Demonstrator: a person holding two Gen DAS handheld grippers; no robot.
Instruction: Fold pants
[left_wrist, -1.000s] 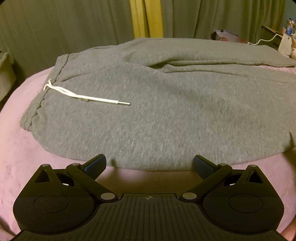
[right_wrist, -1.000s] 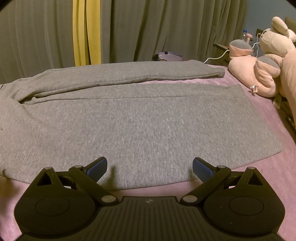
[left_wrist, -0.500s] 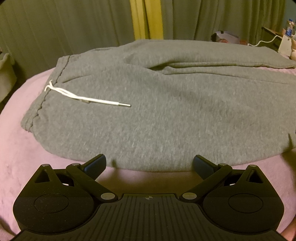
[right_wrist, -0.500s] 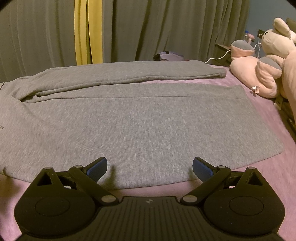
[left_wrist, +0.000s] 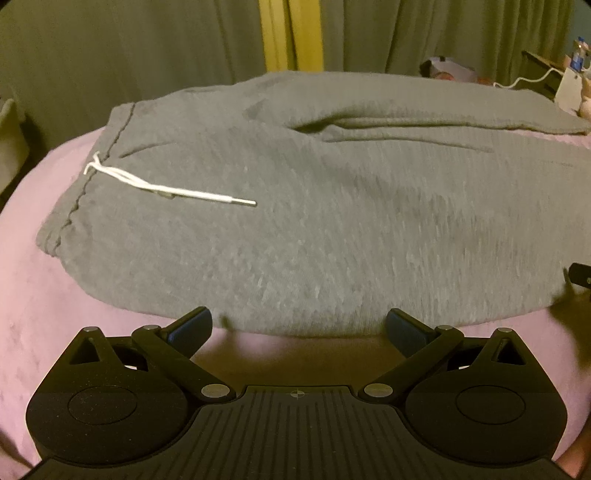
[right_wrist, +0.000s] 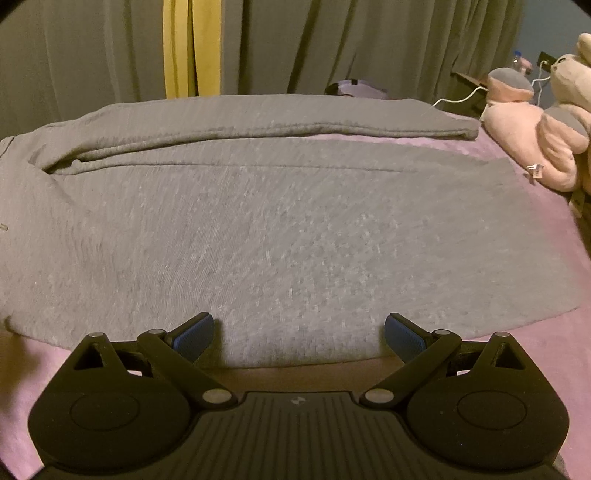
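The pants (left_wrist: 332, 206) lie spread flat on the pink bed (left_wrist: 33, 295), and everything here can be placed from them. At their far left is the waistband (left_wrist: 79, 192), with the white drawstring (left_wrist: 166, 188) trailing rightward over the grey cloth. Just short of their near hem sits the left gripper (left_wrist: 297, 328), fingers spread wide, holding nothing. Over the last second it has crept a little closer to that hem, and the other tool's tip now shows at the right rim of its view. Further right along the same near edge, the right gripper (right_wrist: 299, 332) has moved in too: its wide-open, empty fingers (right_wrist: 194, 334) now straddle the hem rather than stopping before it. I judge both are about to pinch this edge for the first fold, leg over leg. Beyond the pants' cuff end lies a pink plush (right_wrist: 535, 147). No brand, label or writing can be read anywhere.
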